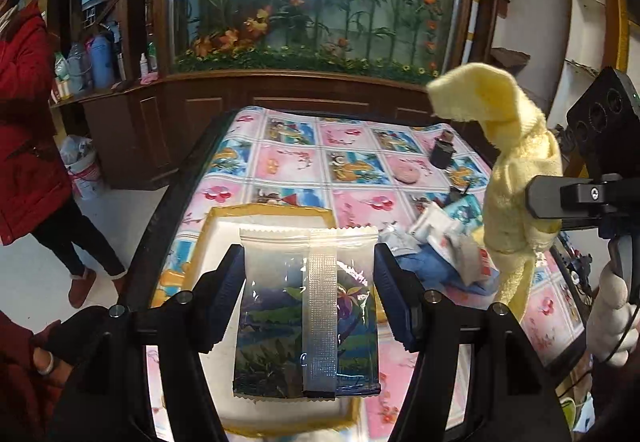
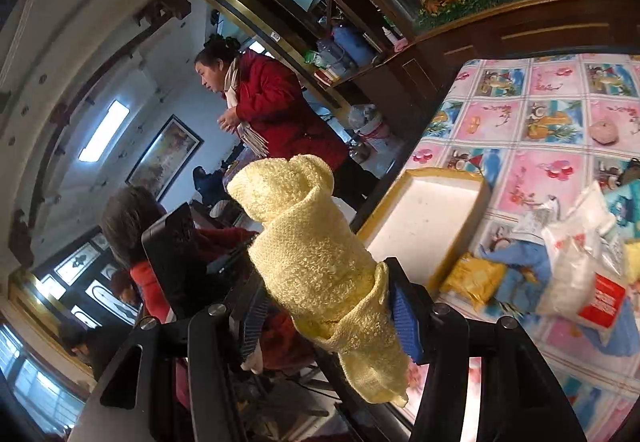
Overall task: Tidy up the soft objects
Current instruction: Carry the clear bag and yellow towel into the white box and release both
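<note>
Hovering over the white tray (image 1: 224,217), the left tongs (image 1: 310,282) pinch a sachet (image 1: 308,306) upright, the tray directly beneath. From the right wrist, the right tongs (image 2: 324,302) clamp a yellow towel (image 2: 316,262), with the tray ahead-right on the table (image 2: 560,113).

Pile of packets (image 2: 568,266) blurred, contents unreadable; white tray (image 1: 224,226) partly hidden by held packet (image 1: 308,306).
</note>
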Demonstrator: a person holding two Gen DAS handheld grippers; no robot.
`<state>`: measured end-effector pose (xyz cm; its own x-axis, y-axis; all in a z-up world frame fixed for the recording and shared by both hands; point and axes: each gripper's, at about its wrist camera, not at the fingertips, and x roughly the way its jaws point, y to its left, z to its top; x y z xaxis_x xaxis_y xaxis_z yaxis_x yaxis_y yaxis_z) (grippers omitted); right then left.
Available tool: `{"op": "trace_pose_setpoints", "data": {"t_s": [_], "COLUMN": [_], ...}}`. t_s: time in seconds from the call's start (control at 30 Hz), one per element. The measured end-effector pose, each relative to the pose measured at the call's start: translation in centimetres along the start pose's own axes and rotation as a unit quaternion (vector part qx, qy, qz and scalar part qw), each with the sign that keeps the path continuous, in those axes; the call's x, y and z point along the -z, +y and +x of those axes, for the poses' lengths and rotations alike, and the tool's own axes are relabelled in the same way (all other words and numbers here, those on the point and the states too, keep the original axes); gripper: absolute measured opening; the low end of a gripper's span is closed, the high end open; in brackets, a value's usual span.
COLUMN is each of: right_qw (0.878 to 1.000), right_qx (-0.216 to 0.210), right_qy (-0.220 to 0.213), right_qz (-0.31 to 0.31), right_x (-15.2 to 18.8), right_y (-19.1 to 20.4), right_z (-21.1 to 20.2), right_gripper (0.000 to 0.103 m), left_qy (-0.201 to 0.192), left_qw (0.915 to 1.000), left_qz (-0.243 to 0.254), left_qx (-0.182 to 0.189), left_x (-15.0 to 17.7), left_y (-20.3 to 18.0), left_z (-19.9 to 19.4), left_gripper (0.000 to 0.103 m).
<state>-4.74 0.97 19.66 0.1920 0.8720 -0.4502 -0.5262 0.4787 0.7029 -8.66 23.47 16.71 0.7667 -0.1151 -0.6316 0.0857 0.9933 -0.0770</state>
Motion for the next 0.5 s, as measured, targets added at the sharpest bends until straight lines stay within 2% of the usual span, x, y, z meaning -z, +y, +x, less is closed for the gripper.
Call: {"op": "trace_pose_setpoints", "data": {"t_s": [0.1,0.17,0.27,0.37,0.5], "right_qw": [0.999,0.996,0.991,0.987,0.983], "right_qx": [0.018,0.03,0.067,0.09,0.117], "right_qy": [0.018,0.035,0.054,0.066,0.071], "right_qz": [0.041,0.078,0.098,0.115,0.126], "right_x": [-2.2,-2.8,-2.9,-2.9,-3.4], "right_y": [-2.4,-4.6,-7.2,-9.6,-11.9], "right_z": [5.4,8.9,13.1,16.2,18.5], "right_gripper": [0.057,0.057,0.057,0.057,0.057], "left_qy": [0.013,0.031,0.055,0.074,0.077], "left_qw": [0.9995,0.9982,0.9958,0.9936,0.9925], "left_qz": [-0.026,-0.049,-0.072,-0.084,-0.089], "left_qx": [-0.013,-0.013,-0.011,-0.014,-0.033], "left_x": [0.0,0.2,0.7,1.0,1.2], "left_y": [1.9,3.4,5.0,5.7,6.0], "left_z": [4.0,6.9,11.1,13.9,15.7], "left_gripper": [0.064,0.064,0.064,0.064,0.065]}}
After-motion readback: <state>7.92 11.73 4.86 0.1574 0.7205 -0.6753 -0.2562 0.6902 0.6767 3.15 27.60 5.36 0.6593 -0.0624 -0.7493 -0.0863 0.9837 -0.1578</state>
